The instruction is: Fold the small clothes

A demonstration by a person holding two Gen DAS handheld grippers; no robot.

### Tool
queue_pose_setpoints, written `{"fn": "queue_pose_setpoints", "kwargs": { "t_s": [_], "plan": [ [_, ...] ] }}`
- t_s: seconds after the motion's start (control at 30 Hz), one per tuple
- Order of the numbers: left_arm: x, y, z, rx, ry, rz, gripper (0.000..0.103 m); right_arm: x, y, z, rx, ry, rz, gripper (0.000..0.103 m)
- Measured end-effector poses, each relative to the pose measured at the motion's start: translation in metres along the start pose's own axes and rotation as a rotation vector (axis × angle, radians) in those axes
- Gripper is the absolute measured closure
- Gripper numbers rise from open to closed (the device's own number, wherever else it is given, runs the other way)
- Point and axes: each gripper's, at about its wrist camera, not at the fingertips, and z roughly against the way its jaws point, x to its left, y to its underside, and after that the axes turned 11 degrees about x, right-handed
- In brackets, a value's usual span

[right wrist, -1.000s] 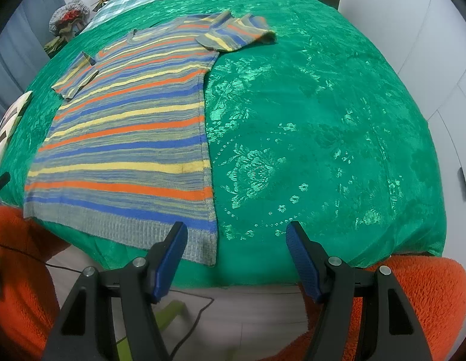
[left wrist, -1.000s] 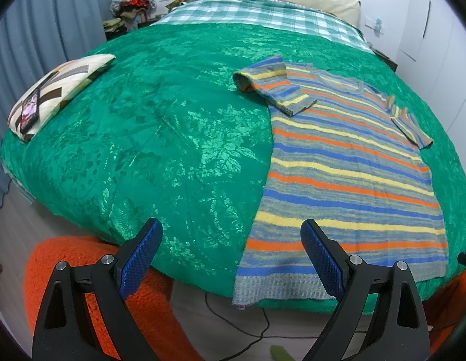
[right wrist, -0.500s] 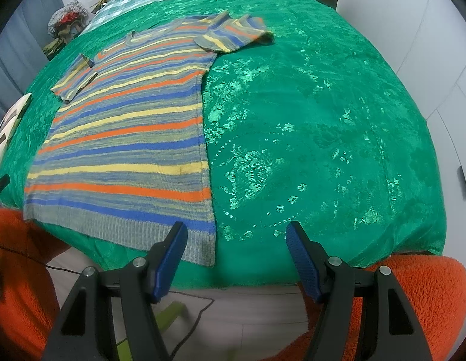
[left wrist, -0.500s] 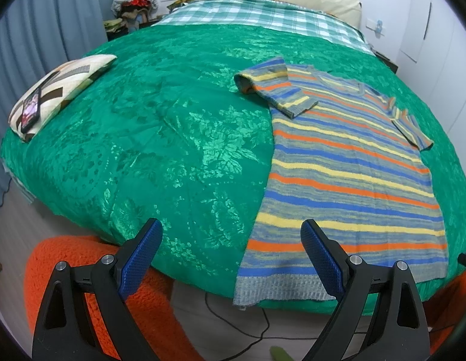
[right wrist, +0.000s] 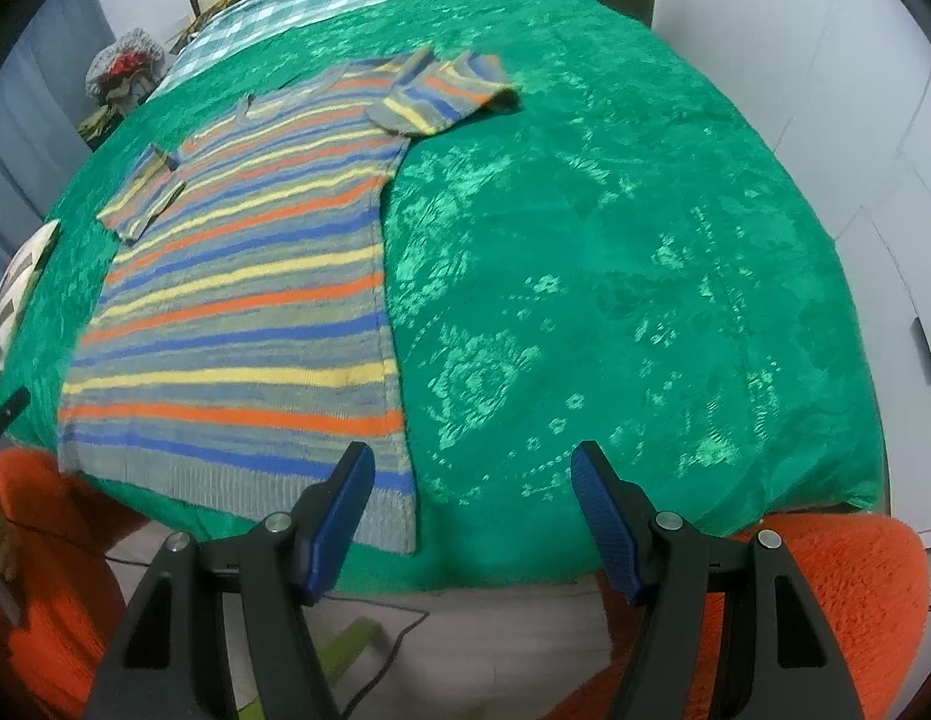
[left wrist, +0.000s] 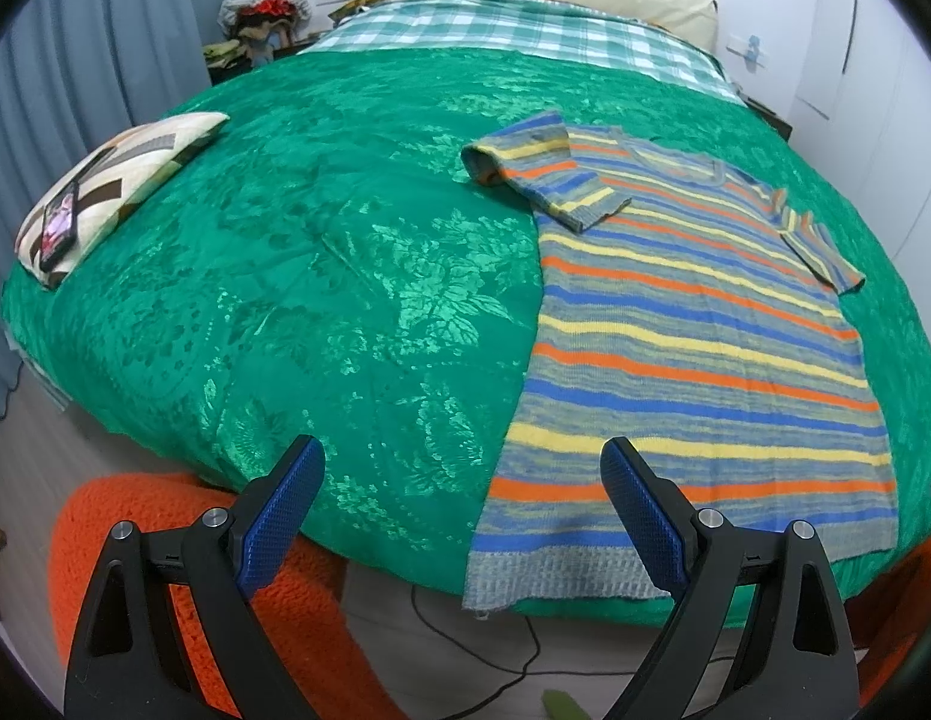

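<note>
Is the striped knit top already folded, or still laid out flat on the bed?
Mostly spread: the striped knit top lies flat on the green bedspread; only one short sleeve is turned inward.

The sweater (left wrist: 693, 324) is a soft, matt knit with a ribbed hem. The bedspread (left wrist: 321, 276) under it is a glossy woven cloth whose leaf pattern catches the light. Each hand-held gripper (left wrist: 462, 495) (right wrist: 472, 495) has matt black plastic arms, shiny metal screws and blue rubbery pads (right wrist: 603, 525) with a fine dimpled texture. The orange fabric (right wrist: 837, 594) below looks fuzzy and coarse.
</note>
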Motion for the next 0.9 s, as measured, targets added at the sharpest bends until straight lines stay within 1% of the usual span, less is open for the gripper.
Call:
{"fn": "queue_pose_setpoints", "kwargs": {
  "t_s": [0.37, 0.8, 0.9],
  "plan": [
    [0.0, 0.0, -0.001, -0.004, -0.004, 0.001, 0.009, -0.004, -0.002, 0.002, 0.0, -0.018, -0.022, 0.035],
    [0.001, 0.0, -0.001, -0.01, -0.002, 0.005, 0.009, -0.005, -0.005, 0.004, -0.005, -0.015, -0.023, 0.035],
    [0.002, 0.0, -0.002, -0.011, 0.001, 0.01, 0.009, -0.006, -0.01, 0.008, -0.004, -0.019, -0.013, 0.035]
  ]
}}
